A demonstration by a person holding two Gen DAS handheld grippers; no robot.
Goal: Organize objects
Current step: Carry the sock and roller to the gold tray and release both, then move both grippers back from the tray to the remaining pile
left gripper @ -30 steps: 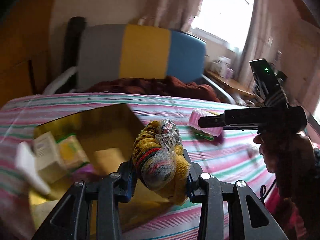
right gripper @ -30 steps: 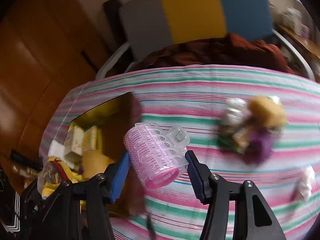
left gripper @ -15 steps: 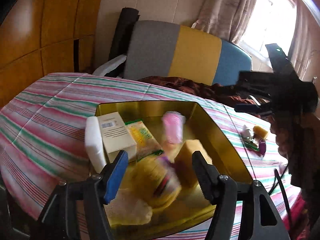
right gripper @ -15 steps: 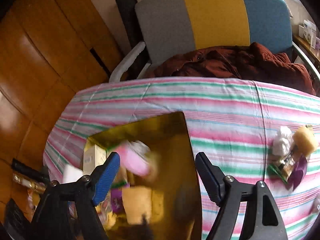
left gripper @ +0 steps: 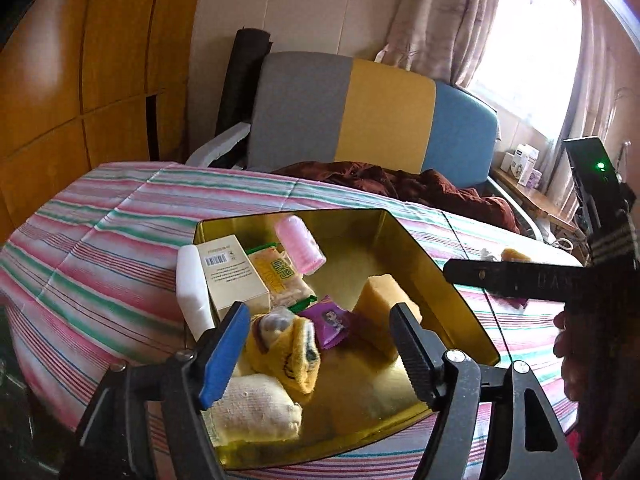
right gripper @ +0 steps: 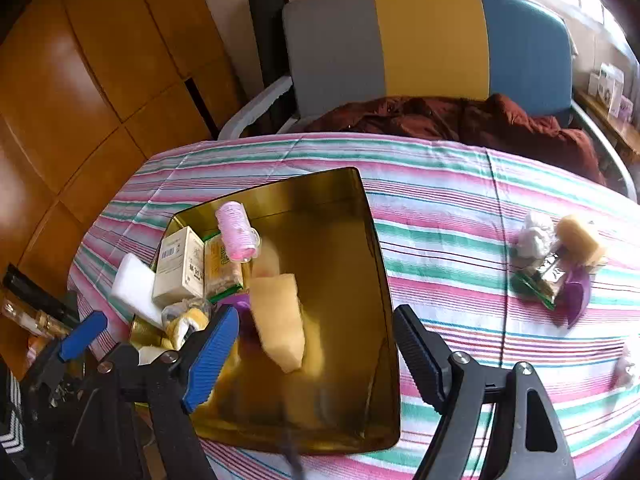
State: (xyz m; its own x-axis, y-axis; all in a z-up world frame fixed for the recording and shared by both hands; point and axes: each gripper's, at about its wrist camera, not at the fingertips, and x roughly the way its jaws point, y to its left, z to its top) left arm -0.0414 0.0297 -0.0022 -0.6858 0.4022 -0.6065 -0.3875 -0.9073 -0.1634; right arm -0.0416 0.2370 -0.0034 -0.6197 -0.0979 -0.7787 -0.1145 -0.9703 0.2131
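So both the left hand-held gripper (left gripper: 320, 336) and right hand-held gripper (right gripper: 316, 340) are spread wide, holding nothing. Pink hair roller (right gripper: 237, 231) and yellow sock bundle (left gripper: 286, 346) sit inside the gold tin (right gripper: 376, 280).

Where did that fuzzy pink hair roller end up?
The pink hair roller lies inside the gold tin, toward its far left side, resting on the yellow snack packet next to the cream box. Neither pair of tongs touches it.

The gold tin's (right gripper: 384, 320) right half lies bare; boxes (right gripper: 180, 266) and sponge (right gripper: 278, 316) crowd its left.
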